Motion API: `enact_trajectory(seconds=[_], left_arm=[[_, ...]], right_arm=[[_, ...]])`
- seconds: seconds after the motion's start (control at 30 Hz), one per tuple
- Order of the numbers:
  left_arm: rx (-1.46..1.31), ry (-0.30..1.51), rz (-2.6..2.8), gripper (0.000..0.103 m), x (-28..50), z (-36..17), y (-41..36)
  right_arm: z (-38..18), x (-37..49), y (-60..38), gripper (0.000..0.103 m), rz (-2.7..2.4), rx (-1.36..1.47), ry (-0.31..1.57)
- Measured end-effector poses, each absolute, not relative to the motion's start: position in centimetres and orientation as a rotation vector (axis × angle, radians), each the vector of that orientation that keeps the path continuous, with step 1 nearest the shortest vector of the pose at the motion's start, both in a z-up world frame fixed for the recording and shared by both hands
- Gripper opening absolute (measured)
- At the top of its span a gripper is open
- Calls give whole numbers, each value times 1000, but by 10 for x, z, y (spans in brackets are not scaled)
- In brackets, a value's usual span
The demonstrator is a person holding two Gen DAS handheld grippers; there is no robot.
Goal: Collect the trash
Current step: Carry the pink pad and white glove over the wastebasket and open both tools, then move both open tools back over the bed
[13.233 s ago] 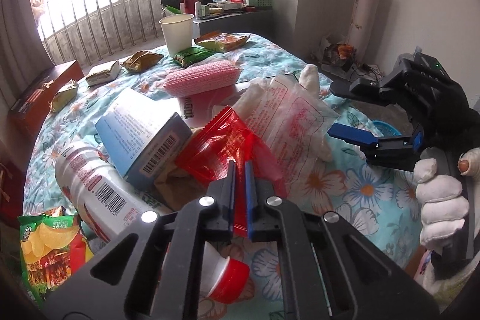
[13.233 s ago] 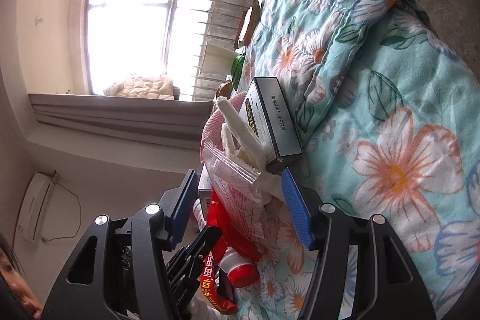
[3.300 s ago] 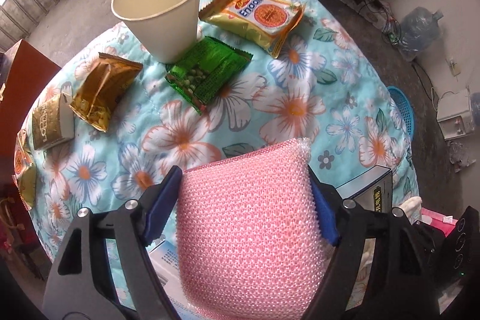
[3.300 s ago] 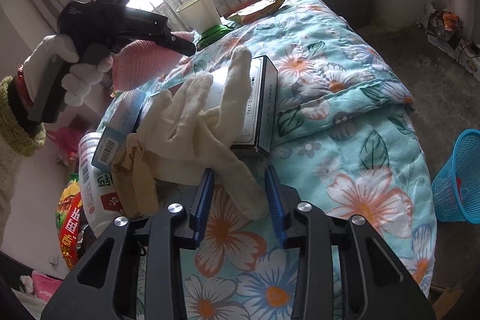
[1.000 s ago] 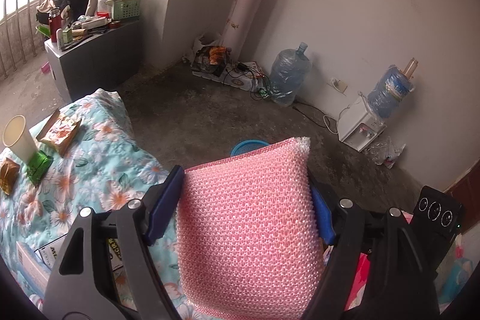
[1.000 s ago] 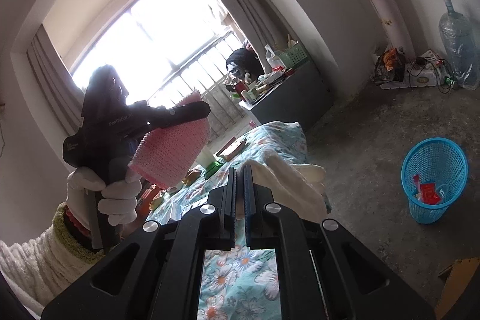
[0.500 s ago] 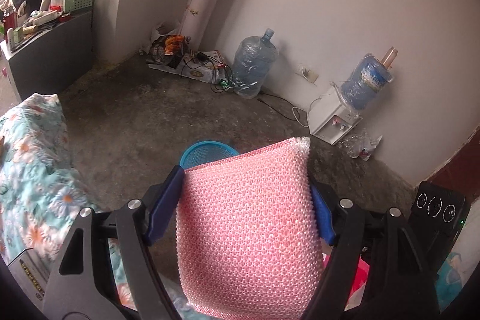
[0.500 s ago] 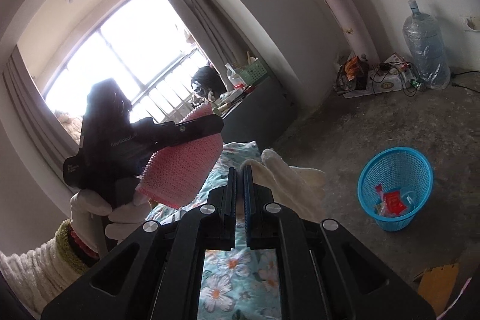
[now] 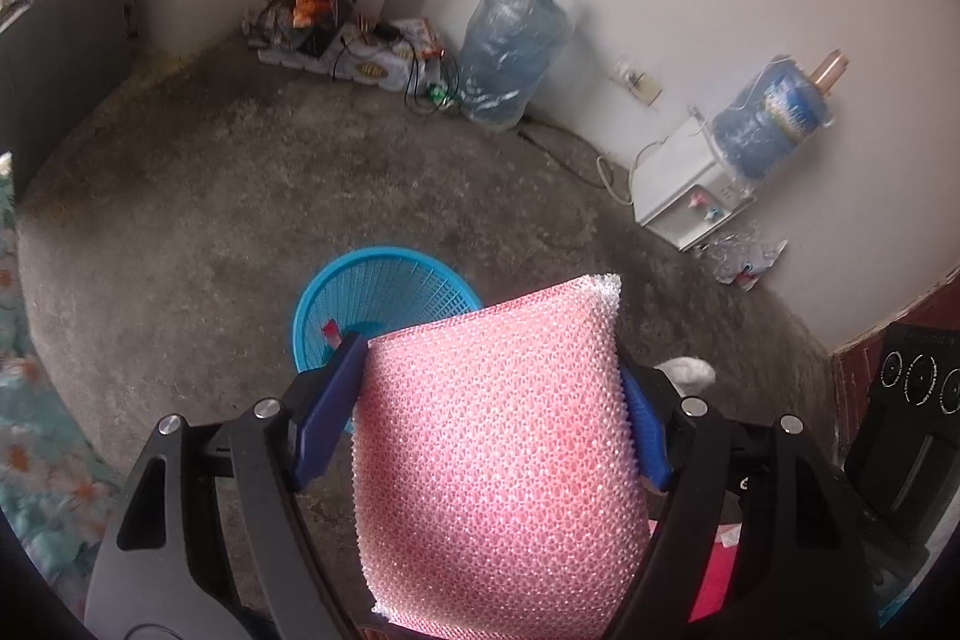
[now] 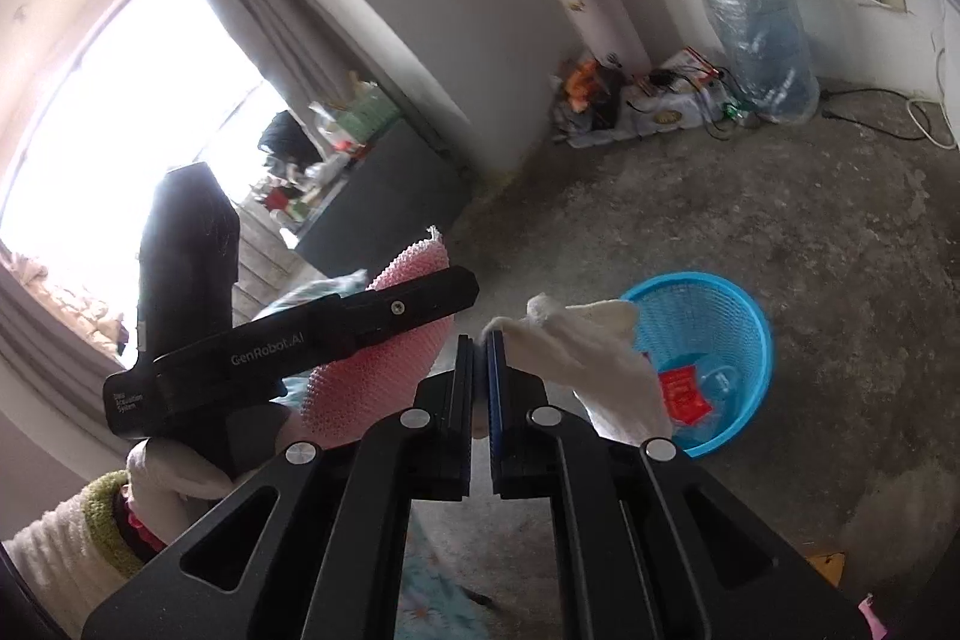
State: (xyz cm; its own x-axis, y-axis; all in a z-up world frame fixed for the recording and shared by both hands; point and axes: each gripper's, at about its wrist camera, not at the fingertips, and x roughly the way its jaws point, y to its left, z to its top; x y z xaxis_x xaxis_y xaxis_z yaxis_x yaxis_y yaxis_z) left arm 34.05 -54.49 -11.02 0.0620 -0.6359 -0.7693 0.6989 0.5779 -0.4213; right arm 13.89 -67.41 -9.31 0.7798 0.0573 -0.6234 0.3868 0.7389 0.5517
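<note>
My left gripper [image 9: 489,376] is shut on a pink mesh sponge [image 9: 498,460], held in the air above the floor. A blue plastic trash basket [image 9: 372,292] stands on the floor just beyond it, partly hidden by the sponge. My right gripper [image 10: 478,340] is shut on a white cloth glove [image 10: 594,358] that hangs to the right of the jaws. The basket [image 10: 720,328] lies ahead and to the right, with a red wrapper [image 10: 681,388] inside. The left gripper with the sponge [image 10: 384,340] is close on the left.
Bare concrete floor surrounds the basket. Two large water bottles [image 9: 516,52] and a white dispenser [image 9: 690,190] stand by the wall with cables and clutter [image 9: 336,34]. The flowered bedspread edge [image 9: 24,400] is at left. A dark cabinet [image 10: 372,184] stands near the window.
Both grippers have swung further from the bed toward the basket. The basket now appears larger and closer in both views. Both grips are unchanged.
</note>
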Motion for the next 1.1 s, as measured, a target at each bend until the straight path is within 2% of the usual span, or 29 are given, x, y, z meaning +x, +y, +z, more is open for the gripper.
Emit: enact_trajectory(seconds=[0.33, 0.37, 0.4, 0.5, 0.63, 0.83, 1.03, 1.1], left_arm=[[1, 1290, -886, 78, 381, -198, -602], [-3, 1298, -872, 78, 383, -204, -605], [-6, 1301, -863, 79, 385, -207, -607], [-10, 1295, -860, 83, 387, -212, -607], [-28, 1288, -858, 83, 390, -212, -605], [-47, 1222, -898, 83, 385, -183, -587], [-53, 1107, -994, 83, 361, -117, -536], [-50, 1049, -1018, 83, 350, -90, -513]], right_arm=[[-199, 186, -737, 7, -302, 812, 822], [-209, 189, -741, 10, -308, 819, 839], [-217, 190, -743, 19, -323, 828, 850], [-231, 188, -747, 35, -343, 851, 839], [-235, 175, -747, 38, -348, 897, 792], [-222, 145, -737, 41, -400, 920, 719], [-190, 116, -698, 42, -431, 873, 645], [-173, 109, -680, 46, -435, 826, 629]])
